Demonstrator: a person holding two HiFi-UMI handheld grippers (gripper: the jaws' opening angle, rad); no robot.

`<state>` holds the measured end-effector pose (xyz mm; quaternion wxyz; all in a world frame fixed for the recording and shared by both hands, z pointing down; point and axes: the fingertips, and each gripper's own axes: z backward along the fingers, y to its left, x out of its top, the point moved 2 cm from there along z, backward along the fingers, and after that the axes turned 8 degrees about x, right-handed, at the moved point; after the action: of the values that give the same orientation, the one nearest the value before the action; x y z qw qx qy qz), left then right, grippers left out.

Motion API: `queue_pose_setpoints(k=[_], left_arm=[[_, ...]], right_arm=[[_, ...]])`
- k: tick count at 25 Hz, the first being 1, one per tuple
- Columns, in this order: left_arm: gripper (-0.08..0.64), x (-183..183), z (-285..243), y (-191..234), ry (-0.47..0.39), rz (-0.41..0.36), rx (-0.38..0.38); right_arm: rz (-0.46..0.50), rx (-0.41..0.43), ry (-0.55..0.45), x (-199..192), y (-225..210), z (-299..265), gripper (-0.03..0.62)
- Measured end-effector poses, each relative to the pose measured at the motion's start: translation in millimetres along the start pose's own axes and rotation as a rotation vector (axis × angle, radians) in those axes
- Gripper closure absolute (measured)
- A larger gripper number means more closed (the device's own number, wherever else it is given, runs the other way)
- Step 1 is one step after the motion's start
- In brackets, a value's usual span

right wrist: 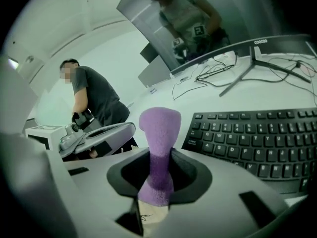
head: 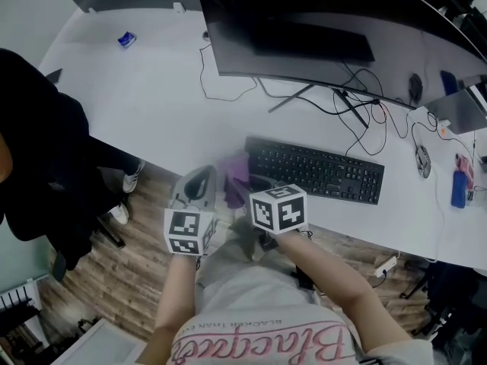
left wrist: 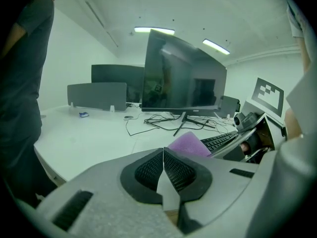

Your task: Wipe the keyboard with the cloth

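The soft purple cloth [right wrist: 158, 128] is standing upright between the jaws of the right gripper [right wrist: 157, 175], which are pressing it from both sides so that its rounded upper end is sticking out past them. In the head view the cloth is showing as a blurred purple patch [head: 237, 176] just beside the left end of the flat black keyboard [head: 316, 170]; whether it is touching the keys cannot be told. The keyboard is lying near the front edge of the white desk [head: 152, 105], its rows of lettered keys [right wrist: 257, 138] running off to the right of the held cloth.

The left gripper [left wrist: 163, 170] is hanging just to the left of the right one, over the desk's front edge, with its ribbed black pads meeting and nothing between them.

Behind the keyboard a wide, curved dark monitor [head: 319, 29] is resting on a thin stand, with black cables [head: 358, 112] trailing across the desk. A small blue object [head: 126, 39] is lying far back at the left. A person in a dark shirt [right wrist: 96, 98] is standing beside the desk, above the wood-patterned floor [head: 144, 280].
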<state>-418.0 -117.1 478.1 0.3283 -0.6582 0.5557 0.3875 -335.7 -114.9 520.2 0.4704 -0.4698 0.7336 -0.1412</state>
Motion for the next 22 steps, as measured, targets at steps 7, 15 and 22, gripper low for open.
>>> queue_pose_setpoints(k=[7, 15, 22], left_arm=[[0.554, -10, -3, 2, 0.023, 0.0, -0.007], [0.554, -13, -6, -1, 0.036, 0.0, -0.012], [0.554, -13, -11, -15, 0.048, -0.005, -0.033]], right_arm=[[-0.075, -0.024, 0.065, -15, -14, -13, 0.502], [-0.097, -0.039, 0.079, -14, -23, -12, 0.502], [-0.099, -0.046, 0.074, -13, -28, -1, 0.502]])
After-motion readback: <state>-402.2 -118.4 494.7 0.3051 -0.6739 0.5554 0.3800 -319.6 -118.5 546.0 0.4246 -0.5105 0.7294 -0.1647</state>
